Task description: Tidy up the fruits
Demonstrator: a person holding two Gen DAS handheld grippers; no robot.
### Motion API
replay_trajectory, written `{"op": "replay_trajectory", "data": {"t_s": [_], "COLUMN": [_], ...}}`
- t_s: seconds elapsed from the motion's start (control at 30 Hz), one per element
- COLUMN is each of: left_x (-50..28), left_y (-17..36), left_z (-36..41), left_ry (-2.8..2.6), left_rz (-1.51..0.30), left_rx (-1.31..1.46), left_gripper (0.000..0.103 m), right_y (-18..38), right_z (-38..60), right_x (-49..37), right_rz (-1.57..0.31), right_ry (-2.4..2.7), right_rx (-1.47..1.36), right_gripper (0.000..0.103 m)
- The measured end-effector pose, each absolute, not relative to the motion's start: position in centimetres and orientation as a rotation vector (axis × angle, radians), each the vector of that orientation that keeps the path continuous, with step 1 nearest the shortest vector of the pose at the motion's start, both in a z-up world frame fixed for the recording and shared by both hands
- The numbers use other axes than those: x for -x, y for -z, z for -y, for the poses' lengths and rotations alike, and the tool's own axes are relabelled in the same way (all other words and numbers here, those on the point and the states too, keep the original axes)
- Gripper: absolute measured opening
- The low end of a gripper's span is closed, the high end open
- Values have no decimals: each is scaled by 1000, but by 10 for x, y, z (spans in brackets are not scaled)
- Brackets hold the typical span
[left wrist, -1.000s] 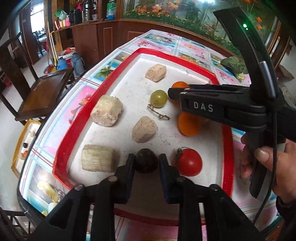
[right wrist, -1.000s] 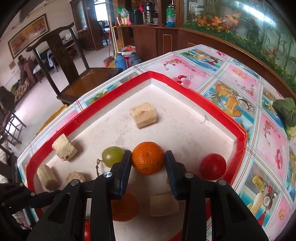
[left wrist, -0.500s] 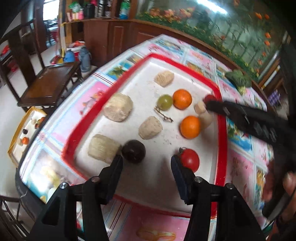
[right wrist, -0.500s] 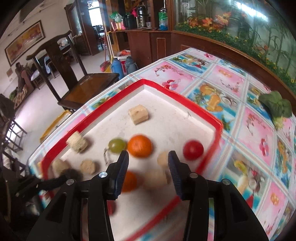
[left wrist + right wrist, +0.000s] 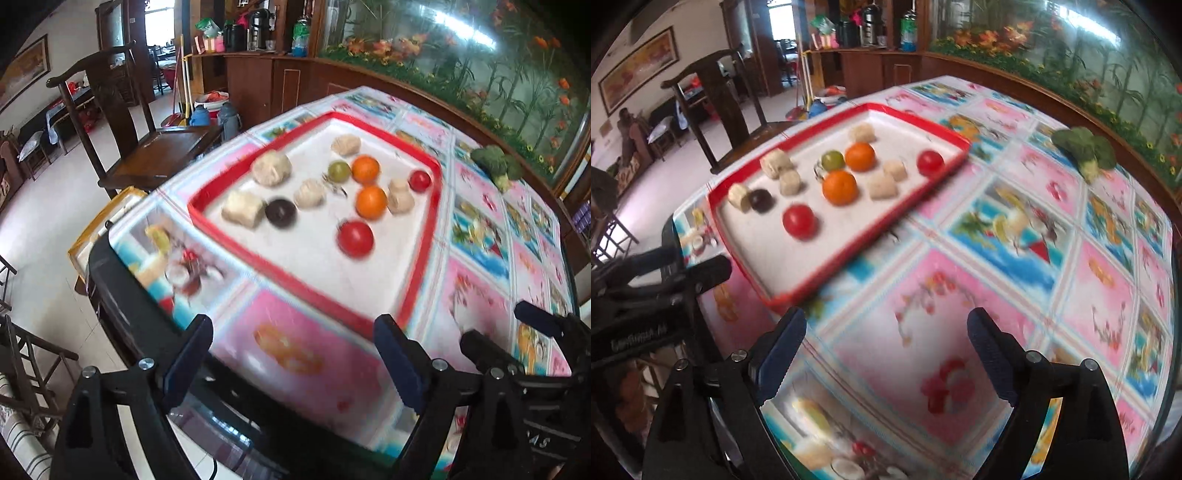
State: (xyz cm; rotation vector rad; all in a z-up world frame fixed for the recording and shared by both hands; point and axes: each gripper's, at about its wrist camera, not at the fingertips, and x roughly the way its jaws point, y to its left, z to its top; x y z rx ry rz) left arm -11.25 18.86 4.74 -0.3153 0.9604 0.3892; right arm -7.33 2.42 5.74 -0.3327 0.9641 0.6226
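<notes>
Both the left tongs (image 5: 293,356) and the right tongs (image 5: 886,349) are opening wide with nothing between them, held over the patterned table (image 5: 997,258) short of the red-rimmed tray (image 5: 280,273), where oranges (image 5: 371,202), tomatoes (image 5: 355,238), a green grape (image 5: 339,171) and a dark fruit (image 5: 281,213) lie.

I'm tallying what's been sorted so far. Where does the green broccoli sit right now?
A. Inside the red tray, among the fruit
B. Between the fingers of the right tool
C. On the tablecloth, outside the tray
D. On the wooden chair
C: the broccoli lies on the patterned tablecloth, well clear of the red tray, and neither tool has anything between its fingers.
</notes>
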Motion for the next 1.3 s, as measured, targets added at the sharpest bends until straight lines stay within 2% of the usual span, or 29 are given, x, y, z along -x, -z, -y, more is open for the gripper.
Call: {"op": "replay_trajectory", "data": {"t_s": [0.3, 0.63, 0.87, 1.3], "left_x": [129, 129, 126, 117], "left_y": [-45, -52, -44, -37], "left_z": [-181, -175, -192, -197], "left_ry": [-415, -510, -432, -335], "left_rz": [-949, -917, -977, -1011], "left_rx": [295, 71, 191, 215], "left_gripper": [98, 98, 98, 98], "right_y": [-61, -57, -52, -54], "right_z": [-12, -19, -20, -30], "right_x": [91, 99, 97, 94], "right_rz": [-917, -885, -924, -925], "right_ry": [-619, -571, -541, -515], "right_rx": [377, 439, 403, 388], "right_gripper": [90, 90, 90, 90]}}
